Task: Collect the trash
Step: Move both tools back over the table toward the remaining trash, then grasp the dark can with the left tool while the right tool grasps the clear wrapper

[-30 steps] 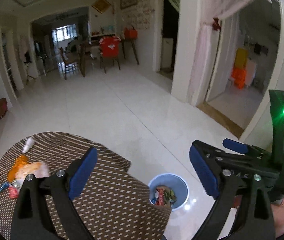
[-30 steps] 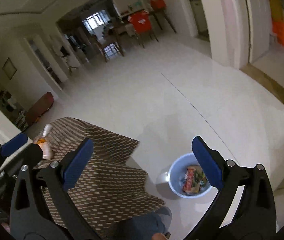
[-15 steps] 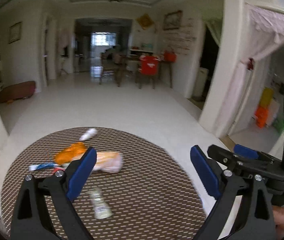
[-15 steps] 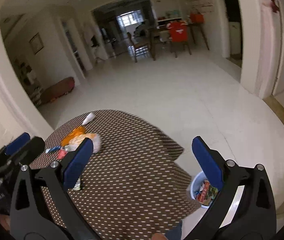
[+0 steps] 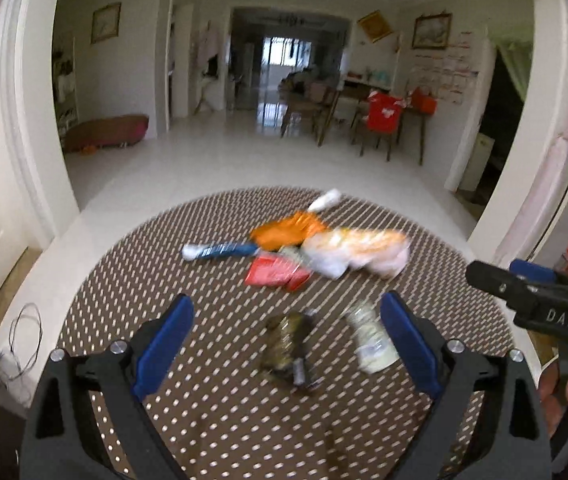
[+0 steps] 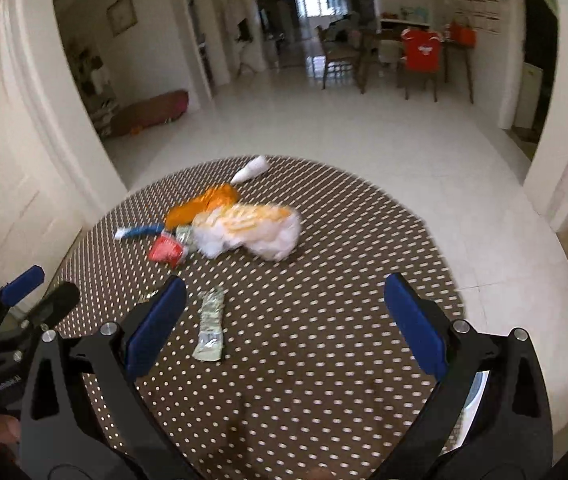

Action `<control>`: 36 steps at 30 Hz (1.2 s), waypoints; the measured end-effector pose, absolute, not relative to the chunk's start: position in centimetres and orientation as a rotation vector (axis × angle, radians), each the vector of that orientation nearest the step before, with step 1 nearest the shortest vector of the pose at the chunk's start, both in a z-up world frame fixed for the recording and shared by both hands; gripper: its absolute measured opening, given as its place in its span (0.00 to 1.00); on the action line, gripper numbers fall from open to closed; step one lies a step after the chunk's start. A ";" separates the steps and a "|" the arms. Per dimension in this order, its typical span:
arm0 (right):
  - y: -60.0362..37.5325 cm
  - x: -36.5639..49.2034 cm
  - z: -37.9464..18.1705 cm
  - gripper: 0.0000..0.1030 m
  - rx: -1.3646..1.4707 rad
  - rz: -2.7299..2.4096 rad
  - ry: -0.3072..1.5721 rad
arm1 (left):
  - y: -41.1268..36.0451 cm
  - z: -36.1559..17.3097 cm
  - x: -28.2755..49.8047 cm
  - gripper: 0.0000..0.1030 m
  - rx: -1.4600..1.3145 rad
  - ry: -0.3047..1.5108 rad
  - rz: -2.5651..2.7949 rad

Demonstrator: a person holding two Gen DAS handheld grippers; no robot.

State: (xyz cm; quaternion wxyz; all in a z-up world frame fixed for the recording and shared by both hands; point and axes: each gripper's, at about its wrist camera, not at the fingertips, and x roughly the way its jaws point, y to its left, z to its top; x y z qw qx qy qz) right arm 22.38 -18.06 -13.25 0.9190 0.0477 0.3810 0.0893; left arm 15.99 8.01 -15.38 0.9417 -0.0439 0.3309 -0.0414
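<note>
surface: round table (image 5: pixel 131 280), brown cloth with pale dashes, white tile floor around it
room: brown cushion by left wall, dining set with a red-covered chair (image 6: pixel 420 53) far right, framed pictures on the walls
trash, left to right: blue-white wrapper (image 5: pixel 219 249), red packet (image 5: pixel 273 274), orange wrapper (image 5: pixel 286 230), dark crumpled piece (image 5: pixel 286 346), small white tube (image 5: pixel 326 200), pale flattened packet (image 5: pixel 370 340), white-orange bag (image 5: pixel 358 252); all lie on the table, motion-blurred
bin: blue rim sliver (image 6: pixel 478 394) low behind the right claw's arm, beside the table
writing: "DAS" on the black body seen at the left view's right edge
left gripper (image 5: pixel 286 338): spread wide, empty, above the dark piece
right gripper (image 6: pixel 281 318): spread wide, empty, touching nothing
</note>
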 end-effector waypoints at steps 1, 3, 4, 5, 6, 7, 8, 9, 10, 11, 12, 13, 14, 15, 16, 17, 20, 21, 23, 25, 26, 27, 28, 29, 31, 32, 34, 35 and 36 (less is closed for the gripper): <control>-17.4 22.5 -13.8 0.94 0.084 0.193 0.795 | 8.4 -16.2 16.2 0.90 -0.087 0.691 -0.083; -15.6 23.4 -15.9 0.94 0.041 0.211 0.839 | 8.7 -17.5 16.4 0.90 -0.086 0.725 -0.083; -15.6 23.4 -15.9 0.94 0.041 0.211 0.839 | 8.7 -18.0 16.5 0.90 -0.087 0.736 -0.084; -15.4 23.3 -16.3 0.94 0.038 0.219 0.847 | 8.8 -18.7 16.7 0.90 -0.086 0.751 -0.084; -15.0 23.5 -16.8 0.94 0.033 0.228 0.855 | 8.7 -19.3 16.8 0.90 -0.086 0.765 -0.086; -14.8 23.5 -17.0 0.94 0.029 0.235 0.858 | 8.7 -19.9 17.1 0.90 -0.089 0.782 -0.090; -14.4 23.6 -17.5 0.94 0.020 0.248 0.861 | 8.5 -20.4 17.3 0.90 -0.090 0.790 -0.092; -13.9 23.8 -17.9 0.94 0.008 0.255 0.867 | 8.4 -20.7 17.5 0.89 -0.087 0.797 -0.096; -13.5 24.0 -18.2 0.94 0.000 0.264 0.874 | 8.1 -21.0 17.6 0.89 -0.083 0.799 -0.098; -13.2 24.1 -18.4 0.90 -0.005 0.272 0.878 | 7.9 -21.2 17.9 0.89 -0.073 0.803 -0.101; -13.0 24.2 -18.6 0.86 -0.010 0.278 0.881 | 7.7 -21.5 18.1 0.89 -0.067 0.805 -0.101; -12.7 24.3 -18.8 0.84 -0.015 0.281 0.885 | 7.6 -21.8 18.4 0.85 -0.058 0.812 -0.100; -12.3 24.5 -19.2 0.81 -0.021 0.286 0.895 | 7.5 -22.0 18.8 0.77 -0.053 0.822 -0.100; -12.1 24.7 -19.4 0.79 -0.024 0.291 0.901 | 7.5 -22.5 19.1 0.74 -0.050 0.835 -0.102; -11.9 24.8 -19.7 0.78 -0.024 0.297 0.905 | 7.4 -22.8 19.4 0.69 -0.051 0.846 -0.106; -11.7 25.0 -20.0 0.75 -0.025 0.302 0.911 | 7.4 -23.2 19.7 0.65 -0.051 0.860 -0.109; -10.9 25.6 -21.0 0.56 -0.034 0.316 0.934 | 7.2 -24.3 20.3 0.52 -0.044 0.890 -0.118; -10.7 25.7 -21.3 0.47 -0.040 0.320 0.943 | 7.1 -24.3 20.2 0.48 -0.044 0.886 -0.124; -10.2 25.6 -21.8 0.32 -0.073 0.315 0.924 | 6.9 -24.3 20.3 0.30 -0.045 0.886 -0.141; -10.1 25.4 -21.8 0.18 -0.068 0.333 0.919 | 6.8 -24.4 20.3 0.26 -0.060 0.886 -0.155; -10.1 25.3 -21.9 0.14 -0.053 0.343 0.925 | 6.7 -24.3 20.2 0.25 -0.070 0.886 -0.159; -10.8 24.9 -21.7 0.11 -0.016 0.359 0.925 | 6.7 -24.3 20.2 0.24 -0.074 0.884 -0.160; -10.8 24.9 -21.7 0.11 -0.016 0.359 0.925 | 6.6 -24.2 20.1 0.24 -0.076 0.882 -0.159; -11.6 24.7 -21.5 0.11 0.016 0.362 0.921 | 6.5 -24.1 20.0 0.23 -0.079 0.879 -0.158; -13.1 24.2 -21.0 0.11 0.072 0.368 0.909 | 6.3 -23.7 19.6 0.23 -0.082 0.872 -0.159; -14.0 24.0 -20.7 0.11 0.093 0.366 0.902 | 6.0 -23.5 19.4 0.23 -0.083 0.869 -0.161; -15.2 23.7 -20.1 0.11 0.111 0.360 0.890 | 5.4 -22.9 19.2 0.23 -0.082 0.857 -0.167; -15.9 23.4 -19.7 0.11 0.130 0.358 0.881 | 5.2 -22.6 19.0 0.23 -0.081 0.851 -0.170; -16.6 23.2 -19.4 0.11 0.142 0.355 0.874 | 4.7 -22.2 18.9 0.23 -0.081 0.843 -0.177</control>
